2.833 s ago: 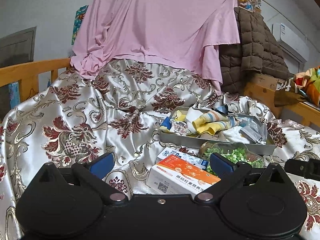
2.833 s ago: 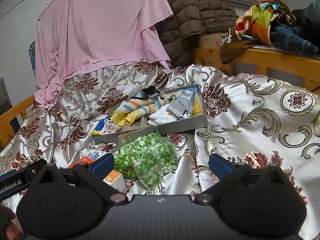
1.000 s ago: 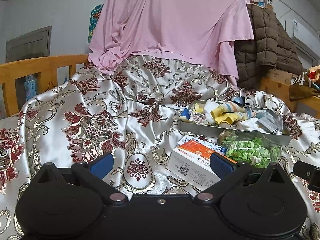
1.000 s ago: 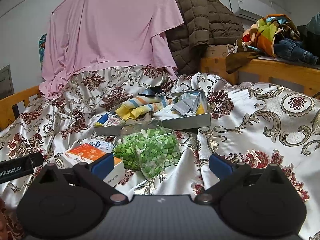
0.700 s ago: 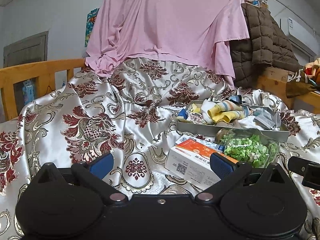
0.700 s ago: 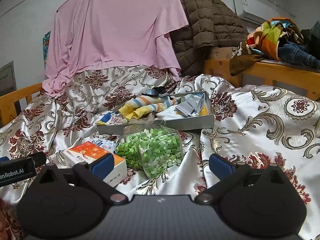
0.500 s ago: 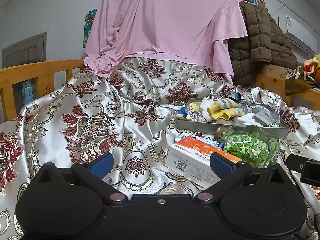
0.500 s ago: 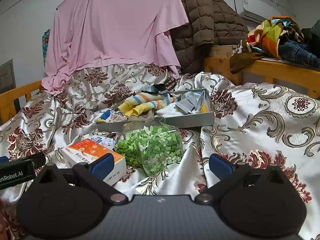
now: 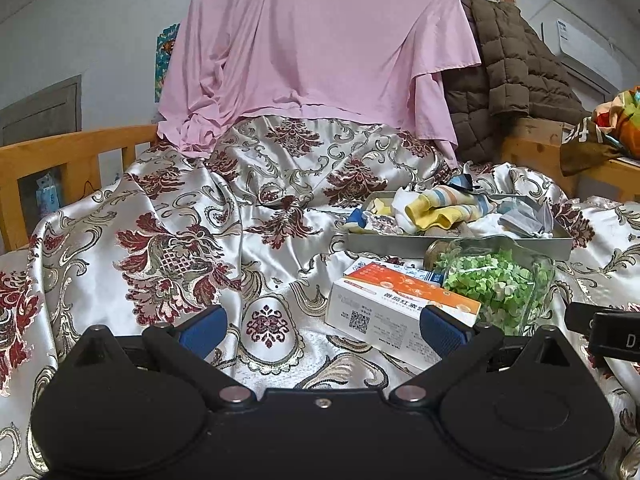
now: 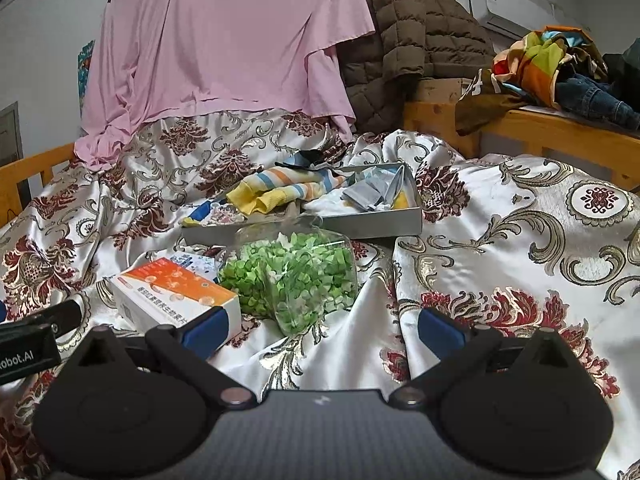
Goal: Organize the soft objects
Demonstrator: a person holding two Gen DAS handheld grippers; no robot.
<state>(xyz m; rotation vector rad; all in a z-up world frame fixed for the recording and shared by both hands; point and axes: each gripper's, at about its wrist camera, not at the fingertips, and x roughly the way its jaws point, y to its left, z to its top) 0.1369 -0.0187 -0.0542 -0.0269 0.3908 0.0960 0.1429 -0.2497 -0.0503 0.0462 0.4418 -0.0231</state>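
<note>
On the floral satin bedspread, a grey tray rests.

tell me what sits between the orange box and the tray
A small blue-and-white box lies just behind the orange box, between it and the tray. The bag of green bits sits alongside. The right wrist view shows it best.

An orange-and-white box lies touching a clear bag of green pieces before a grey tray.

grey wall, wooden bed rail, perhaps an air conditioner
</note>
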